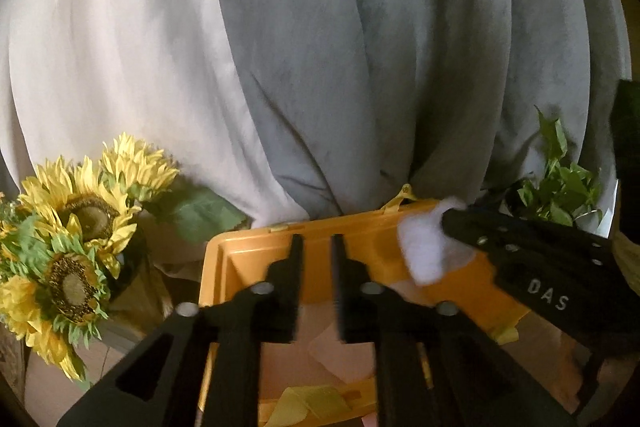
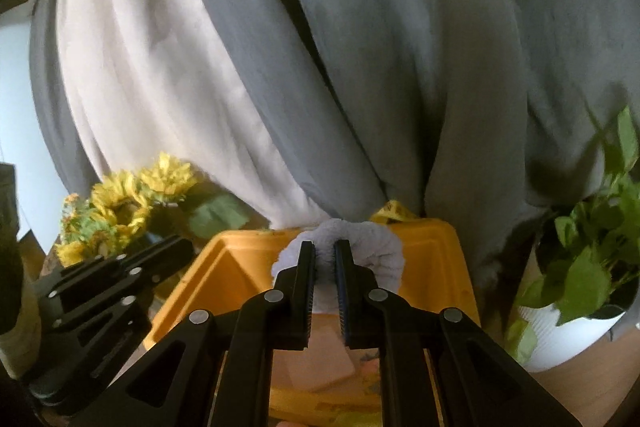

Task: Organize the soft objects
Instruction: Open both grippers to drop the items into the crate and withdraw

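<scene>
**White fluffy cloth held over orange bin**

Far left in the left wrist view: sunflowers, yellow-petalled with dark centres, bunched beside a large green leaf. Behind, hanging in folds across the whole background: a pale cream curtain and, next to it, a grey curtain.

Centre, low in frame: left tool, fingers parallel with a narrow gap between them and nothing in it, poised above the orange bin. Inside the bin, flat pinkish pieces and a bit of yellow ribbon; too blurred to name further. At the bin's far rim, a yellow loop just against the grey curtain.

Right of centre: white fluffy cloth, pinched at the tip of the right tool and hanging over the bin's far right corner. Lettering "DAS" on that tool's black side. Beyond it, at the right edge: a leafy green plant.

From the right wrist view, same order: sunflowers and left tool at left, orange bin in the middle, right tool clamped on the white fluffy cloth, which bulges out round both fingers above the bin's far wall. At right, the leafy green plant in a white ribbed pot on a wooden worktop.
</scene>
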